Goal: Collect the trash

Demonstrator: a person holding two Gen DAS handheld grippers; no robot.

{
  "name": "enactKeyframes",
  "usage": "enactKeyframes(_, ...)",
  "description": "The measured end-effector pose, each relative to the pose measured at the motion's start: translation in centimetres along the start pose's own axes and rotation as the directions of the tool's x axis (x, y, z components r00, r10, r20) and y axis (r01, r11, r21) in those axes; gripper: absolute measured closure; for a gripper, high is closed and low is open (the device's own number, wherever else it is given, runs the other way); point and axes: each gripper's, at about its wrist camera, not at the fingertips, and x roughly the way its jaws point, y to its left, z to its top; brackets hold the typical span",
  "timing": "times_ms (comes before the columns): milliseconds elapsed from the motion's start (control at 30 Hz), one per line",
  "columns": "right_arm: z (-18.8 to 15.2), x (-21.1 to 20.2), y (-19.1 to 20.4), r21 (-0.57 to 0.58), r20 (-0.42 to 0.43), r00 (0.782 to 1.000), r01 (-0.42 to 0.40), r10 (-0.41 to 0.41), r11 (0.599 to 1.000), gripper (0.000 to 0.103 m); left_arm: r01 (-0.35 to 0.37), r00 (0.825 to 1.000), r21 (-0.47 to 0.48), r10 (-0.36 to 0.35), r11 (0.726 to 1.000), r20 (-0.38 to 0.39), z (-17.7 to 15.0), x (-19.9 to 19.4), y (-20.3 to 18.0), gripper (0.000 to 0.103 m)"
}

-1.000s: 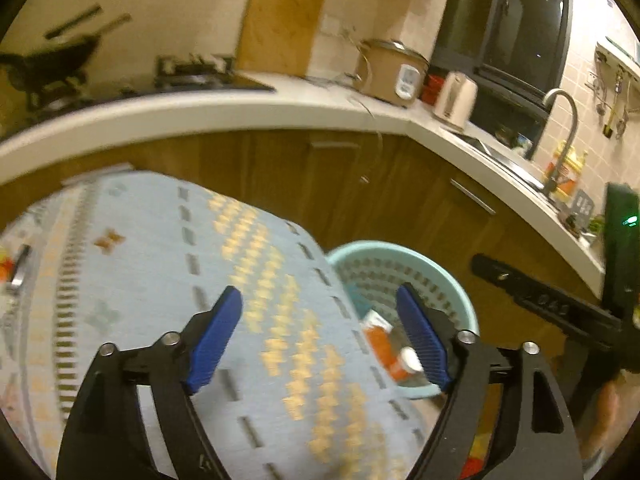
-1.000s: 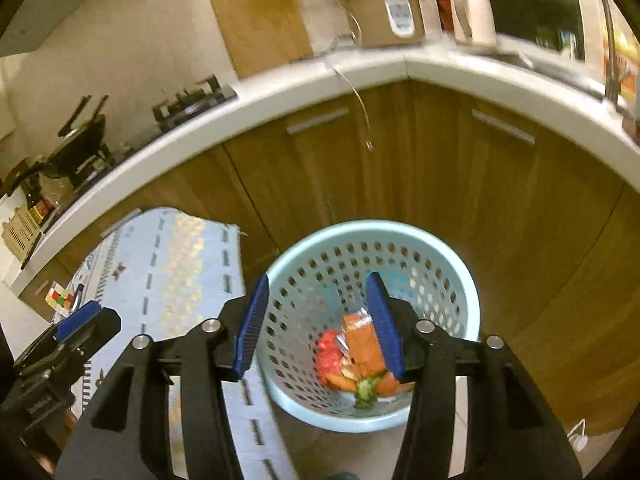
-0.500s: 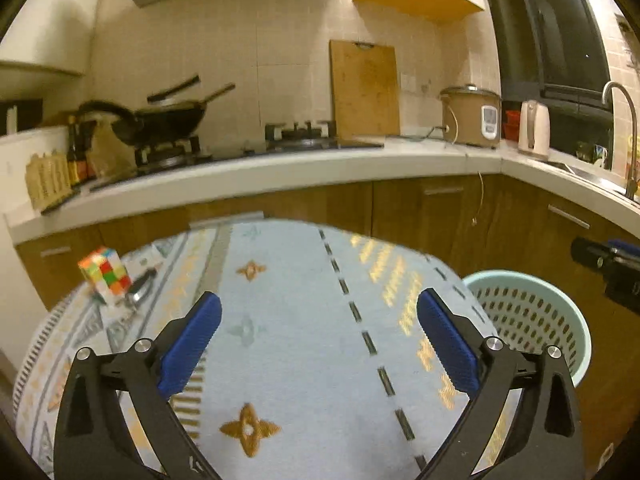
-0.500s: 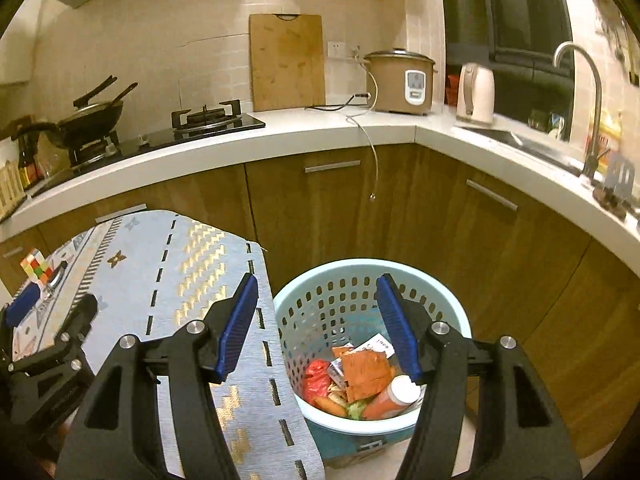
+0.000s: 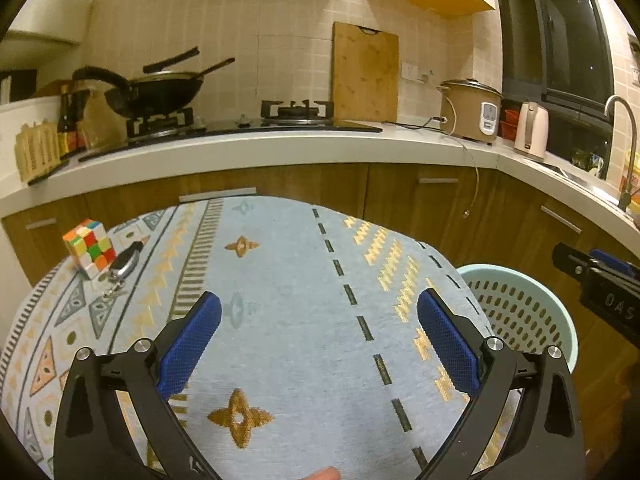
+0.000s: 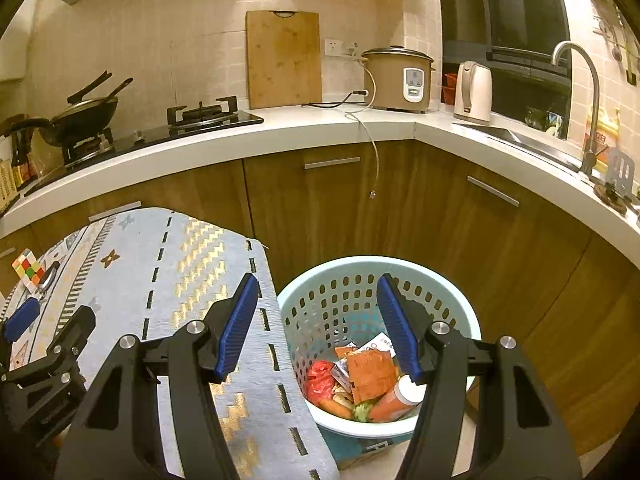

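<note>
A light blue perforated basket (image 6: 448, 304) stands on the floor right of the table; it also shows in the left wrist view (image 5: 532, 280). It holds trash: an orange wrapper (image 6: 370, 374), a red bag (image 6: 320, 380) and an orange bottle with a white cap (image 6: 394, 398). My right gripper (image 6: 316, 328) is open and empty above the basket's near rim. My left gripper (image 5: 320, 344) is open and empty over the patterned tablecloth (image 5: 288, 280).
A colour cube (image 5: 89, 247) and a key fob (image 5: 125, 262) lie at the table's far left. Wooden cabinets and a white counter (image 6: 320, 128) curve behind, with a wok (image 5: 160, 92), cutting board (image 6: 284, 60), rice cooker (image 6: 398, 78), kettle (image 6: 474, 92) and tap (image 6: 588, 100).
Both grippers have tilted up from looking down at the basket and table to a level view of the kitchen. The left gripper swung left over the table. Both stay open.
</note>
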Motion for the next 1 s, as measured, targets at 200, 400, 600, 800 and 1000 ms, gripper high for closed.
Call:
enactKeyframes(200, -0.09, 0.62, 0.39, -0.013, -0.007, 1.0, -0.002, 0.002, 1.0, 0.045, 0.0, 1.0, 0.003, 0.0, 1.0, -0.005, -0.05, 0.13, -0.19, 0.008)
enactKeyframes(400, -0.15, 0.87, 0.64, -0.013, -0.013, 1.0, 0.0, 0.0, 1.0, 0.044, 0.013, 1.0, 0.004, -0.013, 1.0, -0.005, -0.05, 0.05, -0.26, 0.008)
enactKeyframes(600, -0.1, 0.94, 0.41, 0.002, -0.017, 1.0, -0.016, 0.016, 1.0, 0.043, 0.019, 1.0, 0.001, -0.019, 1.0, -0.009, -0.07, 0.06, -0.28, 0.008)
enactKeyframes(800, 0.03, 0.81, 0.08, 0.009, -0.015, 1.0, -0.018, 0.018, 1.0, 0.043, 0.022, 1.0, -0.003, -0.022, 1.0, -0.015, -0.14, 0.08, -0.25, 0.008)
enactKeyframes(1000, -0.12, 0.85, 0.09, 0.005, -0.018, 1.0, -0.014, 0.014, 1.0, 0.043, 0.02, 1.0, -0.007, -0.021, 1.0, -0.022, -0.12, 0.18, -0.15, 0.008)
